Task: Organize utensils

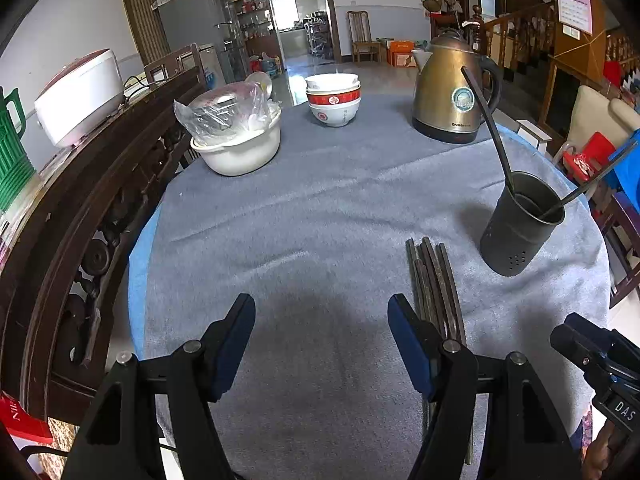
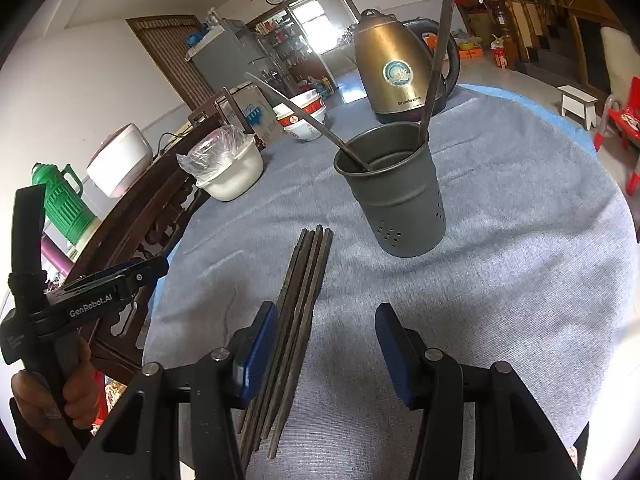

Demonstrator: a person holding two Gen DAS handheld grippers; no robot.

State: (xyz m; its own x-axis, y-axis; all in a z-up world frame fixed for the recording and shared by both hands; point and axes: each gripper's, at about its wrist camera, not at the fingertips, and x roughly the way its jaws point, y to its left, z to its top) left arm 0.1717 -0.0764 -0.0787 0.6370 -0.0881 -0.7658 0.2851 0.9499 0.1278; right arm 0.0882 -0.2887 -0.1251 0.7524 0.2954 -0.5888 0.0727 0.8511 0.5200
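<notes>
Chopsticks (image 2: 298, 312) lie bundled on the table (image 2: 500, 280), long axis running straight away toward the dark holder cup (image 2: 394, 196) beyond their tips. They pass just inside the right hand-held gripper (image 2: 326, 346), beside its left finger, so it looks nearer; the left hand-held gripper (image 1: 322, 344) stands beside them. Both are wide apart, holding nothing.

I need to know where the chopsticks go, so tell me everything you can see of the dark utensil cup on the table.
The utensil cup is a dark grey, matte, metal-looking cylinder with a rolled rim, faint ribs around its wall and small drain holes near the base. It stands upright on the grey tablecloth, in front of the kettle and beyond the loose chopstick bundle, apart from both. Two chopsticks already lean inside it, against opposite sides. No tongs touch it.
</notes>
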